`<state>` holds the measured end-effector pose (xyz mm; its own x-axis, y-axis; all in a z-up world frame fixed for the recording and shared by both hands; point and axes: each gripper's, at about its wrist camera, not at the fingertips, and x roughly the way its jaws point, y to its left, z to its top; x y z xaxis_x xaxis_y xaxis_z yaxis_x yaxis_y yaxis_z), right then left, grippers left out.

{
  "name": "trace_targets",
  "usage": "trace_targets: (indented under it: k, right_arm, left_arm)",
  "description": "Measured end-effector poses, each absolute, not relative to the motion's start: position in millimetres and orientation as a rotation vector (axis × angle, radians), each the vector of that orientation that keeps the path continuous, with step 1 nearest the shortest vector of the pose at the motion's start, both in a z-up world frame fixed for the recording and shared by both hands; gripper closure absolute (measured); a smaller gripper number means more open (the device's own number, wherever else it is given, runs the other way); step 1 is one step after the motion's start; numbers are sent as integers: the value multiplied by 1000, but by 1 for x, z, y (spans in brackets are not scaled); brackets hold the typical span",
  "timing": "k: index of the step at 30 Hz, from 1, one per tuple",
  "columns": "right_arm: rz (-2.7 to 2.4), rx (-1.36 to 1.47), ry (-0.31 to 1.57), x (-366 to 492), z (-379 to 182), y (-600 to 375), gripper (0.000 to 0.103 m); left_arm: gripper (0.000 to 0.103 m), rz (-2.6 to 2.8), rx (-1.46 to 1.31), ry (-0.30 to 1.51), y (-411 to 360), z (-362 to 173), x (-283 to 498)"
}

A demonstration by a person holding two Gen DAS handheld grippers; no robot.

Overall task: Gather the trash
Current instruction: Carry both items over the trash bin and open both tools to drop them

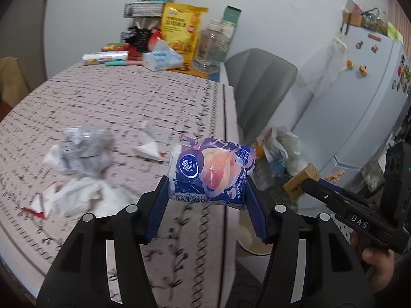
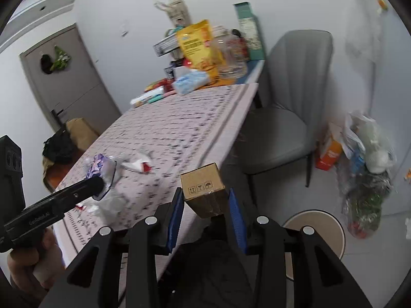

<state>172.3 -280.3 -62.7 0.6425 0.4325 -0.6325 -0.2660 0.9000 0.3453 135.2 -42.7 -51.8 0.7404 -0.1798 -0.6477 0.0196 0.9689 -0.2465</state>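
My left gripper (image 1: 206,192) is shut on a blue and pink Vinda tissue packet (image 1: 210,172) and holds it above the table's right edge; the packet also shows in the right wrist view (image 2: 100,168). My right gripper (image 2: 205,200) is shut on a small brown cardboard box (image 2: 204,188), held beside the table edge; the box also shows in the left wrist view (image 1: 300,181). Crumpled white and grey wrappers (image 1: 82,151), white tissue (image 1: 87,195) and a torn white and red wrapper (image 1: 150,150) lie on the patterned tablecloth (image 1: 128,97).
A yellow snack bag (image 1: 181,33), glass jar (image 1: 212,47), tissue pack (image 1: 161,60) and boxes crowd the table's far end. A grey chair (image 2: 285,118) stands beside the table. A round bin (image 2: 313,241) sits on the floor below. Bags (image 2: 364,166) lean by the fridge (image 1: 359,97).
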Motion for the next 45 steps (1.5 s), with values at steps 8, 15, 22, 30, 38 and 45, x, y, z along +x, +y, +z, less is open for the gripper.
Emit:
trace_targets:
  k: [8, 15, 22, 30, 38, 45]
  right_arm:
    - [264, 282, 817, 192, -104, -335, 67]
    - [150, 336, 852, 218, -151, -392, 65]
    - [39, 396, 869, 222, -168, -445, 31]
    - [-94, 419, 859, 196, -162, -501, 17]
    - [-141, 453, 871, 176, -163, -533, 16]
    - [-147, 492, 873, 173, -163, -536, 16]
  left_arm:
    - [46, -184, -206, 804, -88, -67, 173]
    - [46, -236, -173, 885, -134, -86, 206]
    - [46, -317, -141, 970, -190, -110, 235]
    - [46, -420, -129, 1086, -253, -151, 253]
    - [42, -451, -135, 1165, -296, -181, 268]
    - [11, -417, -207, 1150, -299, -180, 277]
